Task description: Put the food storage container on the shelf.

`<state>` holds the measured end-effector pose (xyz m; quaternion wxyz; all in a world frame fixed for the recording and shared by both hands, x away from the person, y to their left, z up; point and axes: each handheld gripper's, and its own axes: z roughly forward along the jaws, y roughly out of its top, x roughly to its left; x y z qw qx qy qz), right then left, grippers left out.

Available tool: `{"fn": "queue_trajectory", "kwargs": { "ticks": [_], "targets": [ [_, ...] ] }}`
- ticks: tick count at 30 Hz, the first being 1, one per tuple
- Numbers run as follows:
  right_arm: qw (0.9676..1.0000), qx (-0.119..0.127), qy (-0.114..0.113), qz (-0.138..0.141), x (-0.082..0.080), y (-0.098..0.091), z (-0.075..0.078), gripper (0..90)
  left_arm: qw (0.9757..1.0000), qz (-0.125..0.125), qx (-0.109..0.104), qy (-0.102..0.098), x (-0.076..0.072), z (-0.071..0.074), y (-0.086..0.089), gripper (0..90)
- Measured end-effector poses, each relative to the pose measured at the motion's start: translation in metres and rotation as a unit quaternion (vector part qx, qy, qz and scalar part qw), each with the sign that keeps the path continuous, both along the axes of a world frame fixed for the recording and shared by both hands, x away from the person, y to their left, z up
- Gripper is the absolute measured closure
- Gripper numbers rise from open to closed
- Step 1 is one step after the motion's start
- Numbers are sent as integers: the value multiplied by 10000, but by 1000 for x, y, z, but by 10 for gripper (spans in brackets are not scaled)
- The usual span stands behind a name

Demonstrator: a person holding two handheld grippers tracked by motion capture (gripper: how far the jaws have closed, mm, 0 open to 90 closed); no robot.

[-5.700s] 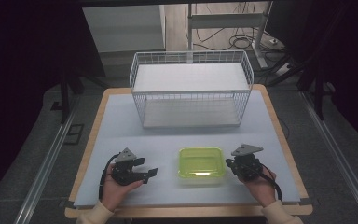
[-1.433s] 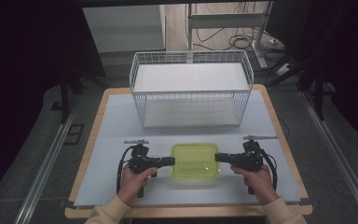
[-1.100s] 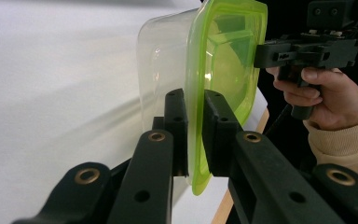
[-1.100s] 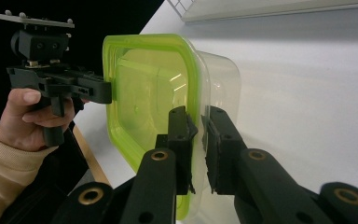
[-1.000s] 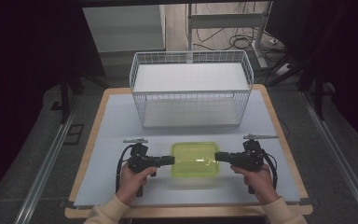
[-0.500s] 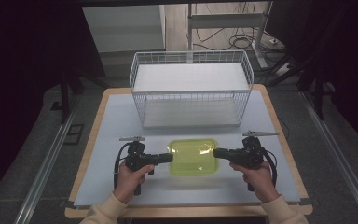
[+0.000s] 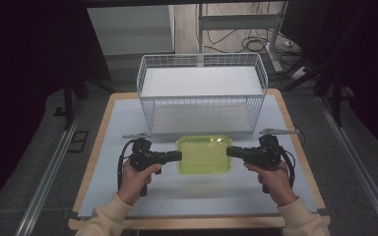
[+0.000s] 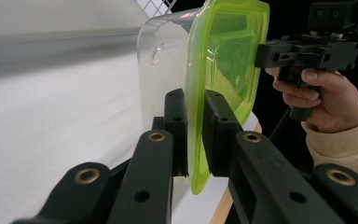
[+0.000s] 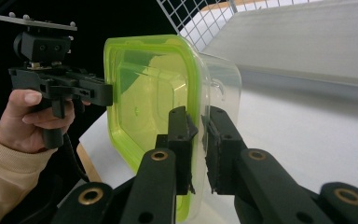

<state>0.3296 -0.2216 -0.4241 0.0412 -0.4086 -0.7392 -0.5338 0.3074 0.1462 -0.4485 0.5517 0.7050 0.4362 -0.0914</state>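
A lab or test room: a white surface (image 7: 128, 123) edged in wood, metal rails (image 7: 44, 187) on grey floor, loose cables (image 7: 248, 44) beyond its far edge, dark surroundings.

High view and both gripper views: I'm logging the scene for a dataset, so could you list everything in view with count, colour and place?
Container: one, clear body with yellow-green lid, near the middle of the table's front half, held by its two short edges.
Wire basket: one, white, at the far side of the table, beyond the container.
Table: one, white top with a light wood border.
Cables: several, dark, on the floor beyond the table.
Left tool: one, black, shut on the container's left edge.
Right tool: one, black, shut on the container's right edge.
Hands: two, in cream sleeves, each holding a tool at the table's near side.
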Motion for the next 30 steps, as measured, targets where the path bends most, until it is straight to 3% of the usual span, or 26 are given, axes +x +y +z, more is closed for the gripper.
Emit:
{"fn": "queue_trajectory", "kwargs": {
  "ticks": [30],
  "targets": [
    [9994, -124, -323, -86, 14, 8, 43, 811, 9996, 72, 59, -249, 21, 34, 4, 815]
  ]
}}
